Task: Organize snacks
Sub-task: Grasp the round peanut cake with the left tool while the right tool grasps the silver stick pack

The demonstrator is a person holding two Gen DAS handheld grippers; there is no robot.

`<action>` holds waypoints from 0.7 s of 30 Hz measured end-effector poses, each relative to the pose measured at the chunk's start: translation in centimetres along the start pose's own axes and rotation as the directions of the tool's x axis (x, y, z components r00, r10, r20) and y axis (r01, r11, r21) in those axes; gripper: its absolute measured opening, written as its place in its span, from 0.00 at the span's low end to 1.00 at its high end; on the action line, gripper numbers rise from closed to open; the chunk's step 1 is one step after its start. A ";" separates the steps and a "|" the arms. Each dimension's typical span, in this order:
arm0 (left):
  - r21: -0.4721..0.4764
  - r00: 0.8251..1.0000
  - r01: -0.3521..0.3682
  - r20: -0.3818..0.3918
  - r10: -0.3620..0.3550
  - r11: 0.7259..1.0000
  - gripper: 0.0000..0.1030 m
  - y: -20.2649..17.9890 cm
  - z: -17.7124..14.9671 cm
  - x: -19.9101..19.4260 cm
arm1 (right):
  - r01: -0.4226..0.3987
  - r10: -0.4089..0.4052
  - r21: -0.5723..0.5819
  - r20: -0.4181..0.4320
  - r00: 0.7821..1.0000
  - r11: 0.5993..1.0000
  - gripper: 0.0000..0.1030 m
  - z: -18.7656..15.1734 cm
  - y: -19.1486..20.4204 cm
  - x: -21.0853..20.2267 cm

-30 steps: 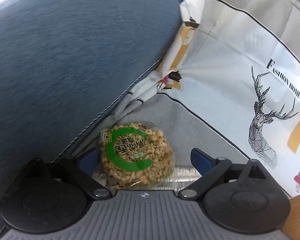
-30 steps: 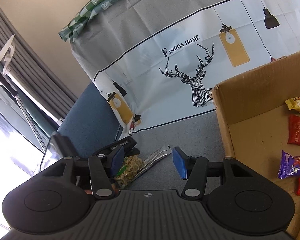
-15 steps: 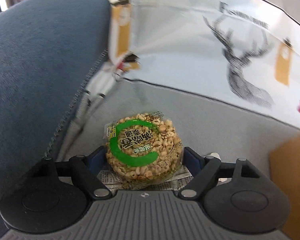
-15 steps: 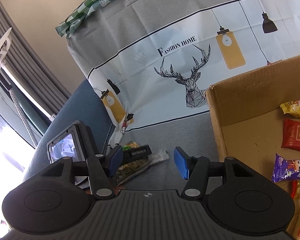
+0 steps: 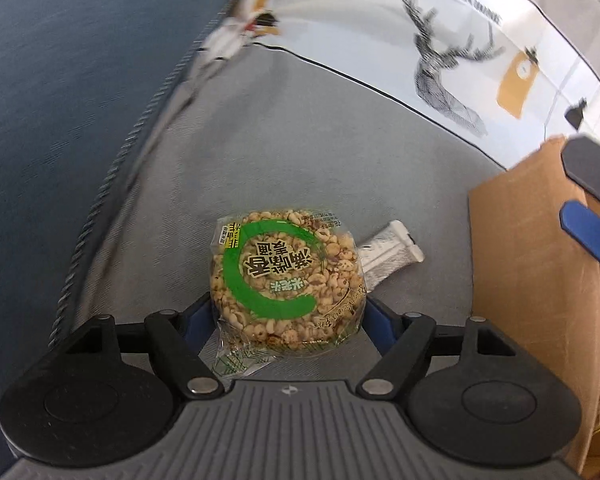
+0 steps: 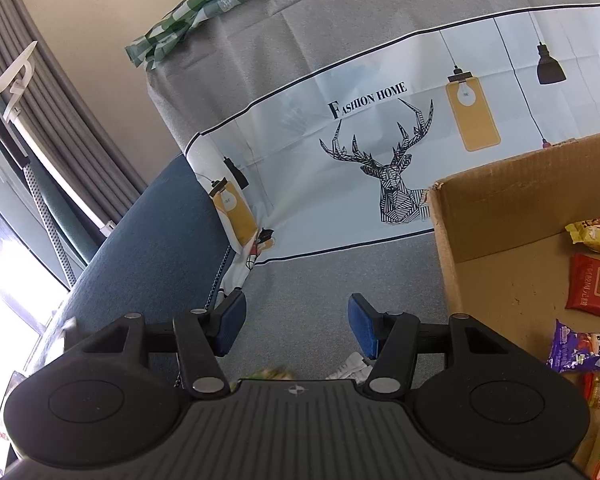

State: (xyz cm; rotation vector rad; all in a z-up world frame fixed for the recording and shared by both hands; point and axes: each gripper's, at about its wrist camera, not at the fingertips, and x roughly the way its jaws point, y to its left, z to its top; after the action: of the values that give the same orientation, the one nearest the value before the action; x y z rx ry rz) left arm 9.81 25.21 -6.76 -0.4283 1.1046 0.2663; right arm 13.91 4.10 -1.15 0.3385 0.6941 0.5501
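My left gripper (image 5: 286,320) is shut on a round puffed-grain snack cake (image 5: 286,278) in a clear wrapper with a green ring, held above the grey sofa seat (image 5: 300,152). The cardboard box (image 5: 536,280) stands just to its right. My right gripper (image 6: 296,328) is open and empty over the grey seat, left of the box (image 6: 500,208). One blue finger of the right gripper shows in the left wrist view (image 5: 588,236). Inside the box lie a yellow packet (image 6: 596,234), a red packet (image 6: 596,286) and a purple packet (image 6: 580,352).
A white-silver wrapper (image 5: 388,254) lies on the seat behind the cake. A blue sofa arm (image 5: 80,80) rises at the left. A deer-print cloth (image 6: 380,152) covers the backrest, with a green checked cloth (image 6: 220,0) on top. Curtains (image 6: 60,120) hang at the far left.
My left gripper closed on the snack cake, lifted it and carried it right toward the box. My right gripper moved up and right, so the left gripper has dropped out of its view.
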 end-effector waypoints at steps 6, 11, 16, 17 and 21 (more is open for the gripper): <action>-0.134 0.999 0.047 -0.008 -0.049 0.990 0.78 2.8 1.2 0.0 | -0.002 0.002 -0.031 -0.013 1.000 1.000 0.57 -0.5 0.7 0.2; -0.185 0.997 0.064 -0.019 -0.068 0.981 0.78 3.6 1.6 0.2 | 0.006 -0.008 -0.059 -0.030 1.000 0.998 0.50 -1.1 1.2 0.7; -0.238 0.996 0.095 0.020 -0.093 0.967 0.78 4.5 2.0 -0.3 | 0.019 -0.023 -0.090 -0.048 0.999 0.996 0.44 -1.8 2.0 1.2; -0.256 0.994 0.107 0.034 -0.102 0.961 0.78 4.8 2.1 -0.4 | 0.019 -0.024 -0.097 -0.050 0.998 0.995 0.44 -2.0 2.2 1.3; -0.290 0.981 0.180 0.121 -0.151 0.940 0.78 5.4 2.6 -1.6 | 0.026 -0.034 -0.127 -0.062 0.997 0.992 0.44 -2.9 3.0 1.6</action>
State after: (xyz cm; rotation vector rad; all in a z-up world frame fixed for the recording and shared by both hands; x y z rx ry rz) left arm 8.97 31.21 -5.45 -0.7685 0.9280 0.3039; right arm 11.90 7.83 -2.64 0.1926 0.7221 0.5750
